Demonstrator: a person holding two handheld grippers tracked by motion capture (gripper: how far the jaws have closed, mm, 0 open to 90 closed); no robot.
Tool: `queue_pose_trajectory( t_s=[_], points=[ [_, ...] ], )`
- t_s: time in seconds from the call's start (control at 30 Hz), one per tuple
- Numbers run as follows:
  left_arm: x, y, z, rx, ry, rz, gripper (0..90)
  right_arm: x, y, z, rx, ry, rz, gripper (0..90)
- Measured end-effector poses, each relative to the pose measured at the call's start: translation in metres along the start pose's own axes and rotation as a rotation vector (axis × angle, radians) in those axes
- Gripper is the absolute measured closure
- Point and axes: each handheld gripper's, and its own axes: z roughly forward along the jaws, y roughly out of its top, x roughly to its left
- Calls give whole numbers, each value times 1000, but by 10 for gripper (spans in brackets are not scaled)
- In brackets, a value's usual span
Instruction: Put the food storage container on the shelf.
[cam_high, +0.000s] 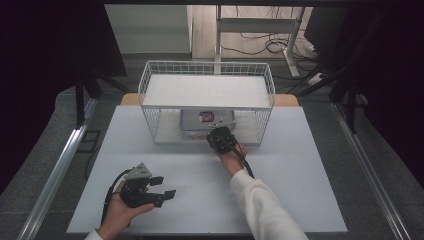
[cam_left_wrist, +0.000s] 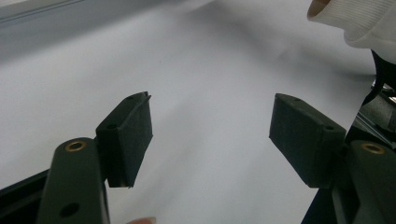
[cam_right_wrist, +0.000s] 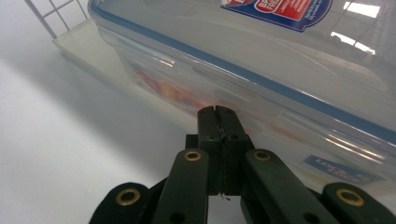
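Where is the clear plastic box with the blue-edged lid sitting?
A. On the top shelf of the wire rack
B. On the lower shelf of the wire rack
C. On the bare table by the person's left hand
B: the high view shows the plastic box on the wire rack's lower shelf, under the top shelf.

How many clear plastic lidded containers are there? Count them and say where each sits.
1. The clear plastic lidded container with a blue seal sits on the lower shelf of the white wire rack; others may be hidden behind it.
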Motion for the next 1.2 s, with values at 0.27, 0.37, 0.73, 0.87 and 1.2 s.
queue_pose_trajectory(
  t_s=[0.27,0.37,0.73,0.87,1.2],
  points=[
    [1,0,-1,-2,8,5,293,6,0,1,0,-3,16,890],
    [1,-1,-1,-4,7,5,293,15,-4,-27,-21,25,-61,890],
    [0,-1,-1,-3,25,8,293,7,-53,-132,-53,133,-133,889],
    [0,-1,1,-2,40,14,292,-6,-85,-164,-52,134,-115,889],
    [7,-3,-2,-17,75,0,290,-49,-130,-200,-19,120,9,867]
  ],
)
